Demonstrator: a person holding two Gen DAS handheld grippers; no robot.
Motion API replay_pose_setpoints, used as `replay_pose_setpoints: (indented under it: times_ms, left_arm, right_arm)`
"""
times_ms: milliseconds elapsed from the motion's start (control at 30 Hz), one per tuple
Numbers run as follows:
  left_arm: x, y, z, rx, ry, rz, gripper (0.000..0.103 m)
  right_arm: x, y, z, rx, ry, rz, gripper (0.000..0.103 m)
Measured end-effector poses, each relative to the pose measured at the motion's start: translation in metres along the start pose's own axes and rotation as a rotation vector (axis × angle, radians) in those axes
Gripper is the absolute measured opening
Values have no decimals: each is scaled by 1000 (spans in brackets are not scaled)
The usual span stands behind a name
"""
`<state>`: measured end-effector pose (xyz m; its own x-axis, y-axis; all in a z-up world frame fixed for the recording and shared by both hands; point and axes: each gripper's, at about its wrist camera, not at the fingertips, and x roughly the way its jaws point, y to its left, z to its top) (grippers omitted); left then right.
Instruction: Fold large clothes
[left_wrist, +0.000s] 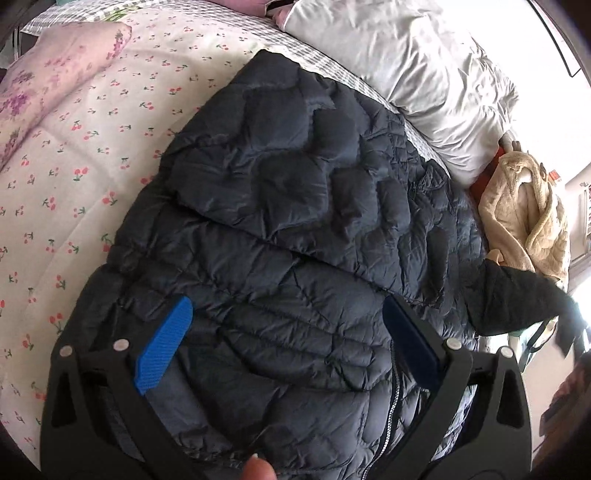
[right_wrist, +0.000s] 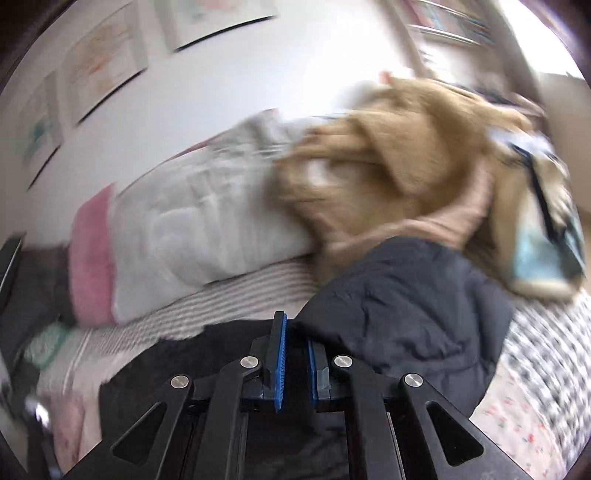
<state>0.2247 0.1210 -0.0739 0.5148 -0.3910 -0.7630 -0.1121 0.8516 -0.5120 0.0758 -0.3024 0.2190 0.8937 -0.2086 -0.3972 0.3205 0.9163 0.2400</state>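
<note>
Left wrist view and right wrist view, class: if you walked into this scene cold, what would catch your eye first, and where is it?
First, the dark quilted jacket spread across the cherry-print bedspread, filling the middle of the left wrist view beneath the open left gripper. Next, the right gripper, shut on a fold of that jacket low in its blurred view. Behind lie a white pillow and a tan fleece garment.
</note>
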Motion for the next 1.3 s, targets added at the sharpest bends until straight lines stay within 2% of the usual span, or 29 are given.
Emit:
replay_pose_setpoints:
  times_ms: [233, 367, 467, 567, 633, 700, 767, 833, 867, 900, 967, 1033, 1133, 1233, 1300]
  left_arm:
    - [-1, 9, 3, -28, 5, 0, 102]
    - [-7, 5, 4, 33, -25, 67, 102]
    - [-9, 4, 5, 52, -32, 71, 102]
    - [-9, 4, 6, 55, -24, 53, 102]
    - [-8, 4, 6, 56, -19, 53, 102]
    - [-7, 3, 6, 55, -14, 51, 102]
    - [-5, 2, 6, 55, -11, 47, 102]
    - [-5, 1, 7, 62, -20, 35, 102]
    - [-5, 0, 7, 65, -22, 37, 102]
    - [-5, 0, 7, 69, -23, 38, 102]
    - [-5, -1, 7, 70, -22, 38, 102]
    - [-3, 0, 7, 66, -19, 41, 102]
    - [-2, 1, 7, 63, -21, 52, 102]
    - [-1, -2, 5, 76, -22, 63, 102]
    - [0, -3, 4, 86, -14, 61, 102]
  right_arm:
    - [46, 112, -35, -195, 118, 153, 10]
    - [89, 169, -91, -357, 273, 245, 12]
    - [113, 188, -131, -423, 367, 283, 12]
    - [142, 193, -163, -396, 463, 309, 12]
    - [155, 192, -174, -370, 525, 337, 17]
    - [165, 191, -185, -347, 605, 384, 22]
    - [164, 190, -191, -344, 630, 434, 28]
    - [158, 189, -188, -331, 614, 477, 46]
    - [155, 186, -185, -306, 604, 510, 68]
    - [151, 184, -182, -289, 587, 529, 76]
    - [142, 180, -175, -266, 540, 558, 76]
    - [143, 173, -168, -226, 519, 542, 76]
    - [158, 169, -162, -179, 483, 457, 76]
    - [193, 180, -164, -161, 474, 302, 76]
    - [214, 188, -172, -154, 488, 228, 76]
